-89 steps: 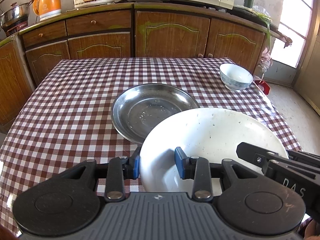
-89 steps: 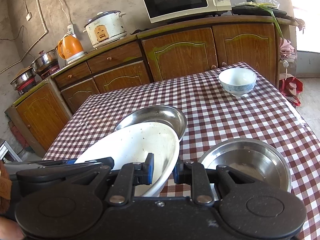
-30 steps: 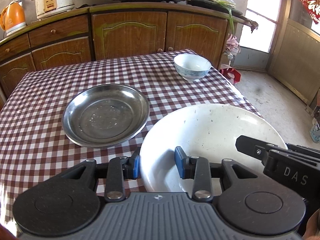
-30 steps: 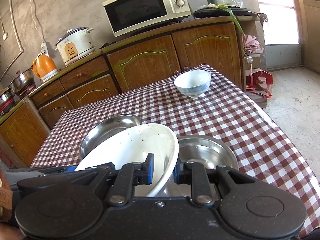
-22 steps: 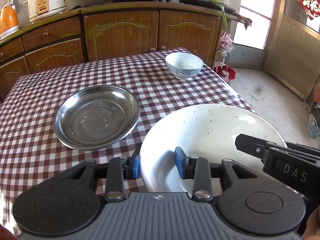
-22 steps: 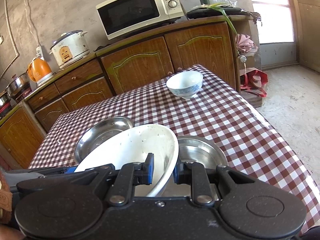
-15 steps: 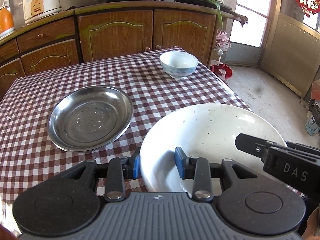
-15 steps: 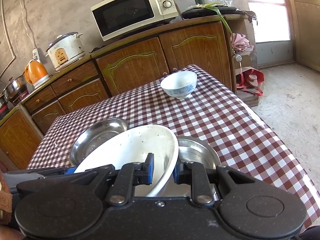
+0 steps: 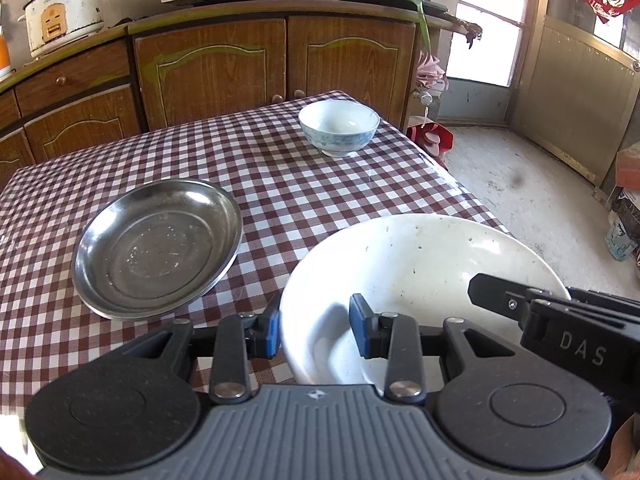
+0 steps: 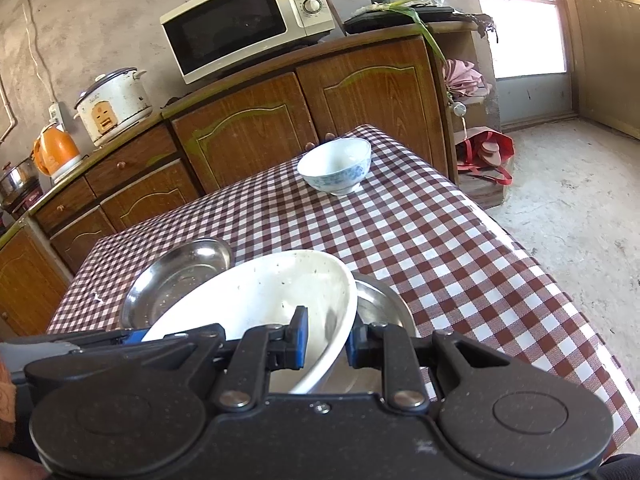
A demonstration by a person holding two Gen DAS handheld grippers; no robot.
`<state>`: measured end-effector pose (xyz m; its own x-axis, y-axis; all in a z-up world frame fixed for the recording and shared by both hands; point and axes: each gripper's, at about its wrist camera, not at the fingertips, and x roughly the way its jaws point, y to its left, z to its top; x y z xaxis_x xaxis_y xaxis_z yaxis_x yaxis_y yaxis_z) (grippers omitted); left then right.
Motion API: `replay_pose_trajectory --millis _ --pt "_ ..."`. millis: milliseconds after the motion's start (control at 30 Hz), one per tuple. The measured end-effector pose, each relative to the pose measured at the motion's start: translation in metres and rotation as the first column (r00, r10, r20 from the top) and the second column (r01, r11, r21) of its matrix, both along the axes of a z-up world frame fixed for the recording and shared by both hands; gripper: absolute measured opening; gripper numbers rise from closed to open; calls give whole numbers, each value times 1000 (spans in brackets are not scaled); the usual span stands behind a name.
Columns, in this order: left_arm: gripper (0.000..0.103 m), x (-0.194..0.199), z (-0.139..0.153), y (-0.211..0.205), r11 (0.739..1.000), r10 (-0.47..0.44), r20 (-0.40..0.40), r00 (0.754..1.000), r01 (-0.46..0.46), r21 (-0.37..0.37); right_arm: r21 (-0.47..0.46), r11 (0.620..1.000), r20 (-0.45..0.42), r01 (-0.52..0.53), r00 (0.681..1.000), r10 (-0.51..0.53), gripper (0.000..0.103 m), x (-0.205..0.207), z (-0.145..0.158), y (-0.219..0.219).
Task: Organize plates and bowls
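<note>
The white plate (image 9: 420,264) is carried above the surface (image 9: 304,184), pinched at opposite rims by the left tongs (image 9: 314,330) and the right tongs (image 10: 326,338), both nearly closed on it. It hangs over a steel bowl (image 10: 380,300), apparently its target. Only a little rim is pinched on each side, so uneven lowering could let the plate slip and clatter on the steel. Nothing is held in the plate beyond dark specks. The steel dish (image 9: 158,246) to the left shows only smears, and the china bowl (image 9: 339,128) (at the far corner) looks empty.
</note>
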<state>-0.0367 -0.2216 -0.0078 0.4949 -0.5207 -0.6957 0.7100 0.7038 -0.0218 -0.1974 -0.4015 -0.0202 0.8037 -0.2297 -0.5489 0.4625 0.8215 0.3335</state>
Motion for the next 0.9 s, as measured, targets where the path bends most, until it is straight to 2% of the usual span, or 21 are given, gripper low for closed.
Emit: replay_pose_trajectory --millis 900 --pt "36 6 -22 -18 998 -24 -13 1000 24 56 48 998 -50 30 998 -27 25 11 -27 -19"
